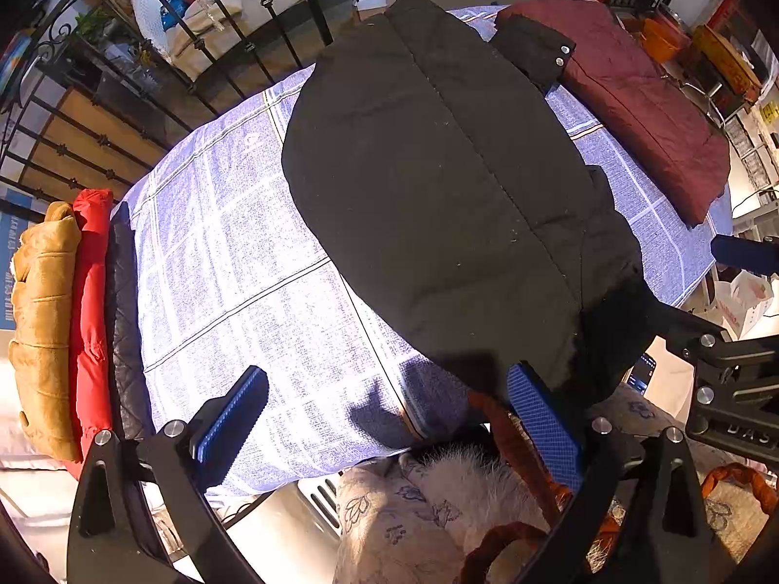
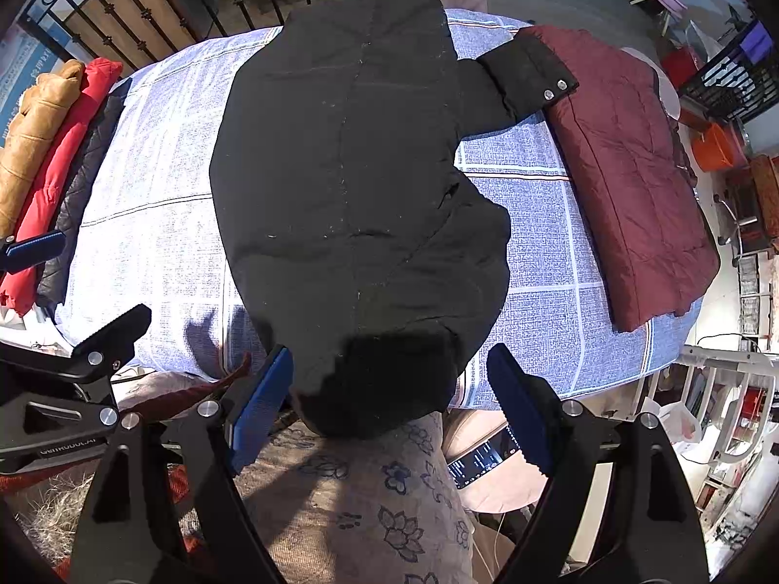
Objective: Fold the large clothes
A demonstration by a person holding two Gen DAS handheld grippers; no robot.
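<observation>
A large black padded coat [image 1: 438,185] lies flat, back side up, on the blue checked cloth [image 1: 233,263] of the table; it also shows in the right wrist view [image 2: 350,185]. One sleeve with two snap studs [image 2: 523,78] reaches right onto a maroon jacket. My left gripper [image 1: 389,418] is open at the table's near edge, its right pad beside the coat's near end. My right gripper [image 2: 389,389] is open, its blue pads on either side of the coat's near end, which hangs over the edge.
A folded maroon jacket [image 2: 628,170] lies on the table's right side. Folded tan [image 1: 44,311], red [image 1: 90,301] and dark quilted garments lie at the left edge. A black iron railing [image 1: 170,73] stands behind. A floral fabric [image 2: 370,501] and a phone [image 2: 479,460] are below the near edge.
</observation>
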